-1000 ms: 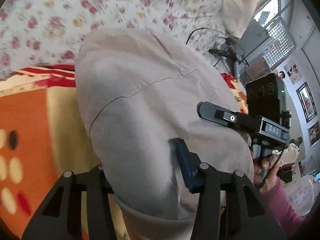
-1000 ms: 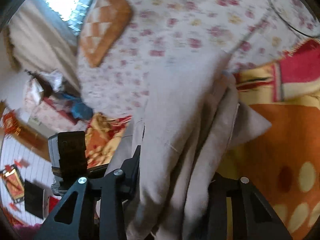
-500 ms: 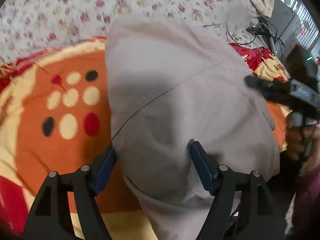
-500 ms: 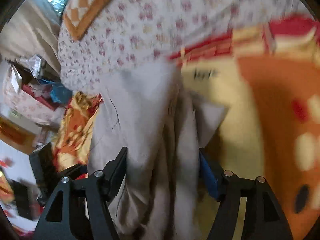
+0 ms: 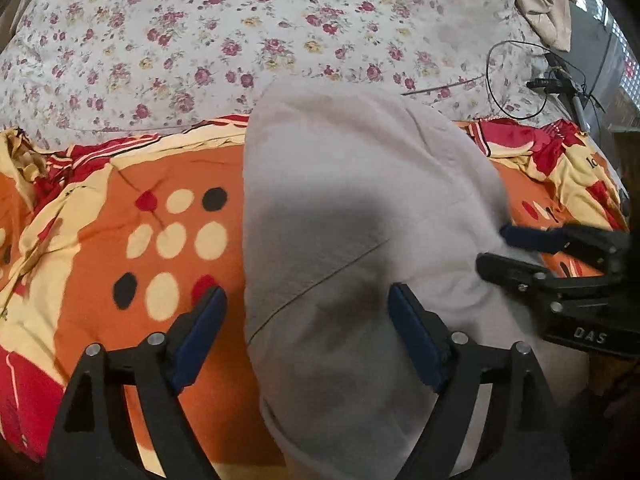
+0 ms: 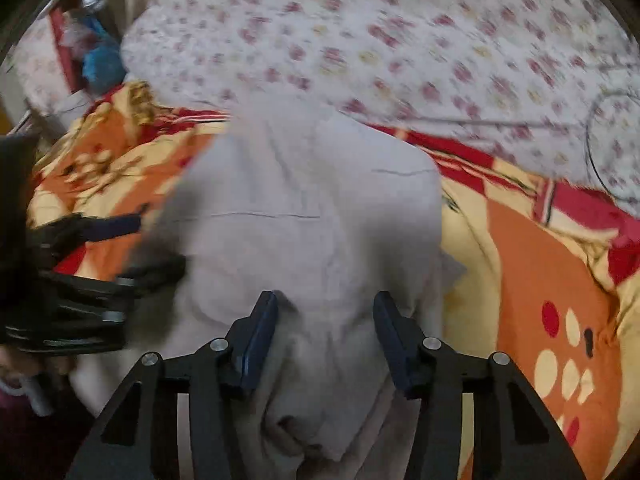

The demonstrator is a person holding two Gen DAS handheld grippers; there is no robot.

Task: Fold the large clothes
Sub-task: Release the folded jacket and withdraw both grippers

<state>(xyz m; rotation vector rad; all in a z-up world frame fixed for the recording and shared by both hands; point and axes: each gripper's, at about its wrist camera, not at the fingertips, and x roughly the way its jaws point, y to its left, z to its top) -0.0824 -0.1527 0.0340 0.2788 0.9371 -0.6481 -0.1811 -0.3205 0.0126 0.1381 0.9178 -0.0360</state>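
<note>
Lying between both grippers (image 5: 306,316) (image 6: 325,326): garment (image 5: 360,208)

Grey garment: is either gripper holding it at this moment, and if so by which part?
Neither. Left gripper and right gripper are both open, straddling the grey garment, which lies on the orange blanket.

A home bedroom: a bed spread with a floral sheet (image 5: 248,40) and an orange, red and cream blanket (image 5: 120,208), with a barred window (image 5: 630,76) at the side.
</note>
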